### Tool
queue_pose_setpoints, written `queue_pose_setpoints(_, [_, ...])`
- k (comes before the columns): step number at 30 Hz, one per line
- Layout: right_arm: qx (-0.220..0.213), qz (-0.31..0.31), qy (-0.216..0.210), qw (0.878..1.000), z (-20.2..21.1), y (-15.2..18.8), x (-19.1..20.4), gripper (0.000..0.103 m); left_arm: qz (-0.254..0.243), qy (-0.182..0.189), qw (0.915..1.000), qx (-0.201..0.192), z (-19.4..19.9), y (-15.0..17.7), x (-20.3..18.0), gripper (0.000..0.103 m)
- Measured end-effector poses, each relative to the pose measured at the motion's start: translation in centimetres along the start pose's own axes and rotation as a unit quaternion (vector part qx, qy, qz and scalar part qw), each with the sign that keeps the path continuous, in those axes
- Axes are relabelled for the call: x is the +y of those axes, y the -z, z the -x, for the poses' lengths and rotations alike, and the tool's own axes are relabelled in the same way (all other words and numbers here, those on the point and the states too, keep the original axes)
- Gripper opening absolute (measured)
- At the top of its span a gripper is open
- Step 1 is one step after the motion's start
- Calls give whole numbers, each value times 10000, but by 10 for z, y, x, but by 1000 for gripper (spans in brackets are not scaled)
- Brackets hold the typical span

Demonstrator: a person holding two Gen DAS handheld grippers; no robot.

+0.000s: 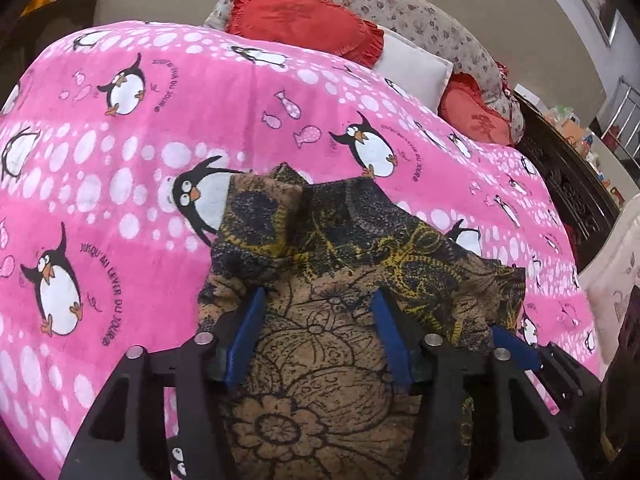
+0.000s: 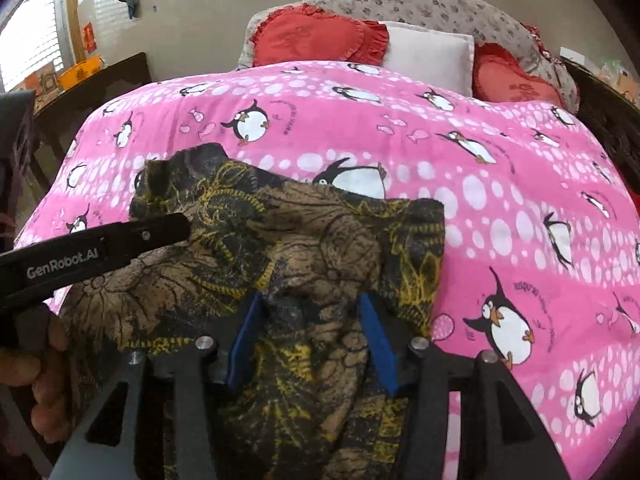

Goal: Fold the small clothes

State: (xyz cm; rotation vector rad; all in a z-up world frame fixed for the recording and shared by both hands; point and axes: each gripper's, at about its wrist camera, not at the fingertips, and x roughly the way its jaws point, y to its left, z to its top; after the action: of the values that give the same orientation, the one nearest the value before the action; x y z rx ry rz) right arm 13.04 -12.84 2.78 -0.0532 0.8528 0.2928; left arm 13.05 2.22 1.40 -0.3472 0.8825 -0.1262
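Note:
A small garment (image 1: 328, 248) in brown, black and yellow floral print lies bunched on the pink penguin blanket (image 1: 120, 200). My left gripper (image 1: 318, 296) is open, its blue pads standing apart over the cloth, which lies loose between them. In the right wrist view the garment (image 2: 280, 232) spreads across the blanket (image 2: 520, 200). My right gripper (image 2: 311, 298) is open there too, straddling a dark fold near the hem. The left gripper's black body (image 2: 100, 248) reaches in from the left over the garment, held by a hand (image 2: 44, 360). One blue pad (image 1: 514, 346) of the right gripper shows at the garment's right corner.
Red heart-shaped cushions (image 2: 316, 40), a white pillow (image 2: 428, 54) and a floral bolster (image 2: 420, 4) sit at the head of the bed. A dark carved bed frame (image 1: 560, 176) runs along the right. A dark wooden table (image 2: 100, 80) stands left of the bed.

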Motion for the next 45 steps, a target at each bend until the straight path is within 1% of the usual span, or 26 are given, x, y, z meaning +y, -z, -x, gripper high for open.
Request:
queue_pose_setpoints(2, [-79, 195, 21, 9998, 0, 2, 2, 54, -121, -57, 9999, 30, -2, 1, -5, 44])
queue_pose_setpoints(4, [-113, 198, -7, 9997, 2, 3, 2, 54, -281, -133, 9995, 93, -7, -1, -11, 54])
queue_pose_setpoints(7, [-89, 203, -4, 9998, 1, 1, 1, 54, -517, -190, 9982, 219, -10, -1, -20, 64])
queue_pose_setpoints(9, [25, 153, -60, 9999, -4, -5, -1, 55, -575, -161, 9978, 290, -5, -3, -21, 63])
queue_pose_setpoints(11, [202, 56, -78, 9997, 9, -10, -4, 55, -505, -118, 9984, 218, 18, -3, -15, 61])
queue_pose_setpoints(14, [30, -105, 65, 9999, 44, -8, -11, 57, -489, -194, 9986, -74, 58, 4, -7, 61])
queue_pose_setpoints(15, [-64, -140, 67, 9999, 62, -4, -16, 61, -523, -202, 9982, -204, 75, 9, -6, 61])
queue_pose_setpoints(17, [-92, -140, 99, 9998, 85, 6, -22, 64, -551, -266, 9977, -290, 101, 23, -3, 61])
queue_pose_setpoints(20, [19, -240, 32, 9997, 118, 34, -29, 64, -556, -301, 9979, -158, 125, 55, -7, 61])
queue_pose_setpoints(22, [34, -247, -90, 9996, 133, 50, -25, 64, -612, -140, 9979, -139, 134, 79, -17, 61])
queue_pose_setpoints(24, [34, -111, -194, 9997, 142, 65, -14, 64, -689, -87, 9975, -133, 130, 94, -24, 61])
queue_pose_setpoints(25, [60, 3, -220, 9997, 143, 73, -6, 65, -707, -152, 9974, 6, 120, 103, -26, 61])
queue_pose_setpoints(26, [111, 149, -190, 9996, 140, 82, 2, 66, -640, -276, 9972, 258, 105, 110, -23, 61])
queue_pose_setpoints(28, [466, 314, -75, 9984, 123, 95, 10, 67, -743, -430, 9963, 7, 101, 115, -28, 65])
queue_pose_setpoints(29, [838, 345, 72, 9959, 109, 102, 10, 66, -797, -484, 9956, 4, 101, 116, -30, 65])
queue_pose_setpoints(30, [946, 283, 147, 9950, 105, 105, 8, 66, -768, -518, 9957, 16, 100, 114, -31, 67])
queue_pose_setpoints(32, [744, -32, -42, 9972, 120, 104, -2, 66, -595, -456, 9972, 40, 97, 111, -27, 78])
queue_pose_setpoints(33, [652, -52, -16, 9979, 127, 103, -4, 66, -456, -512, 9976, 118, 93, 110, -23, 89])
queue_pose_setpoints(34, [550, -38, 35, 9985, 135, 102, -6, 66, -89, -338, 9987, 374, 83, 108, -12, 89])
queue_pose_setpoints(35, [447, -19, 60, 9990, 145, 102, -8, 66, 248, -96, 9991, 339, 82, 106, -3, 88])
queue_pose_setpoints(36, [392, -14, 56, 9992, 153, 103, -10, 66, 330, 1, 9992, 238, 84, 104, 0, 88])
queue_pose_setpoints(37, [349, -19, 40, 9994, 160, 105, -11, 66, 433, 52, 9985, 329, 81, 102, 3, 87])
queue_pose_setpoints(39, [293, 1, 45, 9996, 173, 110, -12, 66, 473, -8, 9982, 372, 81, 100, 0, 87])
queue_pose_setpoints(41, [295, 67, 178, 9994, 182, 118, -11, 67, 434, -51, 9982, 407, 80, 100, -3, 87])
queue_pose_setpoints(44, [369, 74, 159, 9992, 186, 128, -11, 67, 398, 54, 9980, 483, 81, 99, -1, 87])
queue_pose_setpoints(45, [393, 57, 151, 9991, 185, 128, -12, 67, 385, 15, 9977, 552, 82, 101, 0, 87])
